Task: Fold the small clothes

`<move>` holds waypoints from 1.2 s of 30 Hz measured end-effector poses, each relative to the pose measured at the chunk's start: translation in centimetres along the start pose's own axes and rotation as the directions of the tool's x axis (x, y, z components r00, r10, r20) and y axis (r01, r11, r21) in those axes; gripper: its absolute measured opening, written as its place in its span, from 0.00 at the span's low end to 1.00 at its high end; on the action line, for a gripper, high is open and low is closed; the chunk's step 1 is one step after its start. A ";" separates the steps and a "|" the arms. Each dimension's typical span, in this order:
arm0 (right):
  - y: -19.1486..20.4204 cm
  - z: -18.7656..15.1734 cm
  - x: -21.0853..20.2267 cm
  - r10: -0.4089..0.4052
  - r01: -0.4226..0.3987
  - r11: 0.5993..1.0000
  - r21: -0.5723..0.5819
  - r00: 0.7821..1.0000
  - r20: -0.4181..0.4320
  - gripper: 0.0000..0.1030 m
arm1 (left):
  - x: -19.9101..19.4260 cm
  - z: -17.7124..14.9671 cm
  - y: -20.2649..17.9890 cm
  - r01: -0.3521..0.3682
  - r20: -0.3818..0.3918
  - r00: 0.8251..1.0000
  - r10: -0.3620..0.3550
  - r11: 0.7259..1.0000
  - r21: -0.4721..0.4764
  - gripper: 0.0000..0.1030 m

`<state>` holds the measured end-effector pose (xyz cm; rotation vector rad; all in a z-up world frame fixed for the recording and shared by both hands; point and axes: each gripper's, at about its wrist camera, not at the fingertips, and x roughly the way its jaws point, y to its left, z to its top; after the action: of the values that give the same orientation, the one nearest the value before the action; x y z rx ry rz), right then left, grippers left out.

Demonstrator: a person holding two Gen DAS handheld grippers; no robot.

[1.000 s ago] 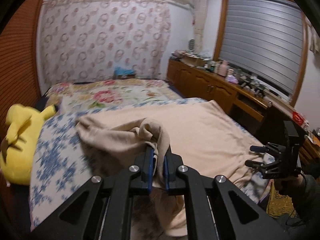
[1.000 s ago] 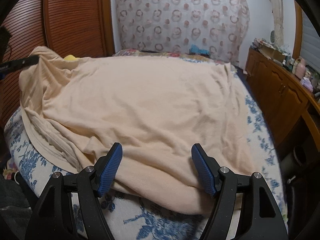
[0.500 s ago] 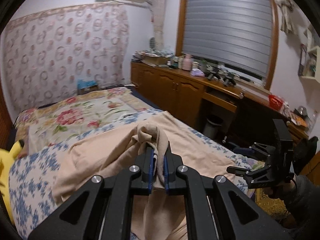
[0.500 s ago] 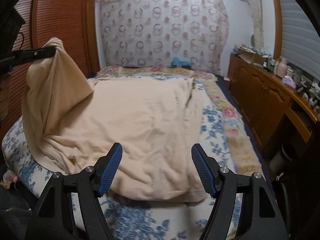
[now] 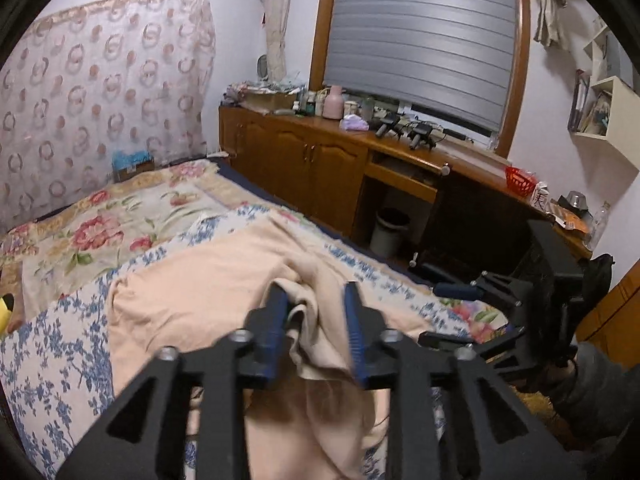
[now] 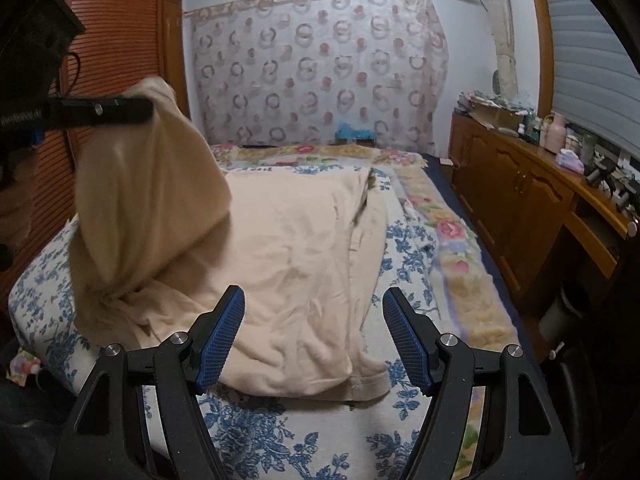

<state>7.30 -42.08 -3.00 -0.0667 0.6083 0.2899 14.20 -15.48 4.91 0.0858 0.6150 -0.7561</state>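
A beige garment (image 6: 288, 240) lies spread on the bed's blue-flowered sheet (image 6: 260, 440). Its left part is lifted into a tall fold that hangs at my left gripper (image 6: 120, 110). In the left wrist view the left gripper (image 5: 313, 288) has its jaws opening. A bunch of the beige garment (image 5: 200, 288) sits loosely between the blue pads, with a gap showing beside it. My right gripper (image 6: 315, 294) hovers open just above the garment's near hem, with nothing between its fingers. It also shows at the right in the left wrist view as the right gripper (image 5: 444, 314).
A wooden cabinet (image 6: 520, 200) with cluttered top runs along the right of the bed, a bin (image 5: 388, 232) beneath its desk gap. A louvred wardrobe (image 6: 112, 60) stands left. A flowered blanket (image 5: 120, 216) covers the bed's far end. A person's sleeve (image 5: 592, 384) holds the right gripper.
The left gripper carried the pinched fold up and across to the right, then its jaws parted. The garment now lies flatter and narrower. The right gripper drew back a little, still open.
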 end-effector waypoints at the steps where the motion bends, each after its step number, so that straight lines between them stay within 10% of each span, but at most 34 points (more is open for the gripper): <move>1: 0.1 0.0 0.2 0.003 -0.003 1.000 -0.002 1.000 -0.003 0.71 | -0.1 -0.3 0.3 -0.006 -0.002 1.000 0.006 1.000 -0.003 0.39; 6: 1.0 0.0 1.0 0.019 -0.019 1.000 -0.013 1.000 -0.011 0.71 | -0.6 -1.7 1.0 -0.030 -0.007 1.000 0.030 1.000 -0.004 0.55; 36: 6.3 2.6 9.2 0.104 -0.130 0.982 -0.135 0.976 -0.190 0.71 | -4.3 -10.5 8.6 -0.284 -0.012 0.958 0.287 0.942 -0.180 0.55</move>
<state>14.12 -33.36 -6.05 -0.2015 0.7737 0.4466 12.38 -3.50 -2.60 0.0022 0.6387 -0.4172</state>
